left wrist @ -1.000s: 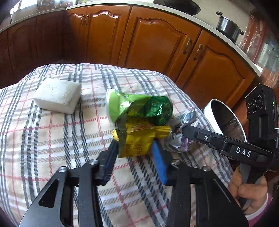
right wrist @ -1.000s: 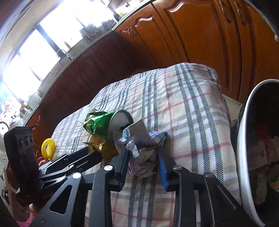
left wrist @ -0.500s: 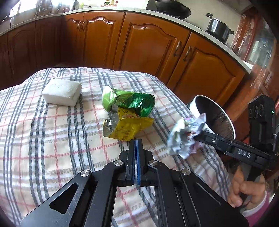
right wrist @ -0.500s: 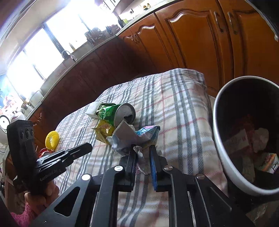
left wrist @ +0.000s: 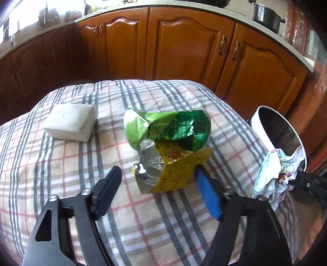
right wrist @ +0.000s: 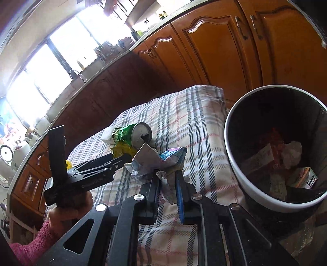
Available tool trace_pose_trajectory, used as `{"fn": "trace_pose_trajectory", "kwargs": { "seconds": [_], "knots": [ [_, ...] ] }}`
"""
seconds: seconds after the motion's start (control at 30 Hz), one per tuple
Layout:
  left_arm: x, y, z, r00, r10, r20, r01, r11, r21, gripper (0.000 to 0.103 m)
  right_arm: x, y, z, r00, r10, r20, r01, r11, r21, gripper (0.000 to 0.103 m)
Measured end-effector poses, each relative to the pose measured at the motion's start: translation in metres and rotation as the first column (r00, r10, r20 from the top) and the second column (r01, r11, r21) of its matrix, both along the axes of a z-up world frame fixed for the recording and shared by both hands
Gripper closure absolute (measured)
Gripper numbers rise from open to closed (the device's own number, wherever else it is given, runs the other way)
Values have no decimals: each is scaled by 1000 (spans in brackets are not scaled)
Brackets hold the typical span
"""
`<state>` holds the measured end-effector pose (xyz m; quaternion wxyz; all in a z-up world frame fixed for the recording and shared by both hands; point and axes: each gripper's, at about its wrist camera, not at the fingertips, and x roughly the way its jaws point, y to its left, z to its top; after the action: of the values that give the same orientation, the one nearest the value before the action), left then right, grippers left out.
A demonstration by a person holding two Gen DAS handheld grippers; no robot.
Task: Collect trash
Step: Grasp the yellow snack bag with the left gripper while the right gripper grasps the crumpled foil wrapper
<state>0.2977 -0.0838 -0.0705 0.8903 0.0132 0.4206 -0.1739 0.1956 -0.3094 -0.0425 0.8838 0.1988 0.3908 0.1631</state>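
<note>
The jaws of the left gripper (left wrist: 158, 184) stand spread wide, one blue pad on either side of the yellow snack wrapper (left wrist: 173, 174), which lies torn open on the plaid cloth (left wrist: 61, 184) with its silver lining showing; whether the right pad touches the wrapper's edge cannot be told. The jaws of the right gripper (right wrist: 167, 184) are drawn close and pinch a crumpled paper wad (right wrist: 157, 161), white with blue and pink print, held above the cloth near the trash bin (right wrist: 241, 169). In the left wrist view that same wad (left wrist: 269, 176) hangs in front of the bin's white rim (left wrist: 259, 126).

Just behind the yellow wrapper, touching it, lies a crushed green drink can (left wrist: 169, 129) on its side; the right wrist view looks into its silver top (right wrist: 141, 135). Further left on the cloth, apart from the can, sits a white foam-like block (left wrist: 70, 124).

The bin stands off the right side of the cloth-covered counter, its dark inside already holding paper scraps and a small carton (right wrist: 306, 176). Wooden cabinet doors (left wrist: 184, 47) run behind everything, with a dark pot (left wrist: 265, 16) on the worktop above them. From the right wrist view the left gripper's black body (right wrist: 87, 171) crosses in front of the can, gripped by a hand (right wrist: 67, 210) in a pink fuzzy sleeve (right wrist: 30, 243)
</note>
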Motion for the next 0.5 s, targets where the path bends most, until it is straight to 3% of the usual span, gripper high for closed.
{"fn": "trace_pose_trajectory", "kwargs": {
  "seconds": [0.1, 0.5],
  "knots": [
    [-3, 0, 2, 1000, -22, 14, 23, 1000, -22, 73, -2, -2, -1, 1000, -7, -1, 7, 1000, -4, 89],
    [-52, 7, 29, 996, -83, 42, 87, 990, -109, 78, -17, -14, 6, 999, -22, 25, 22, 1000, 6, 89]
  ]
}}
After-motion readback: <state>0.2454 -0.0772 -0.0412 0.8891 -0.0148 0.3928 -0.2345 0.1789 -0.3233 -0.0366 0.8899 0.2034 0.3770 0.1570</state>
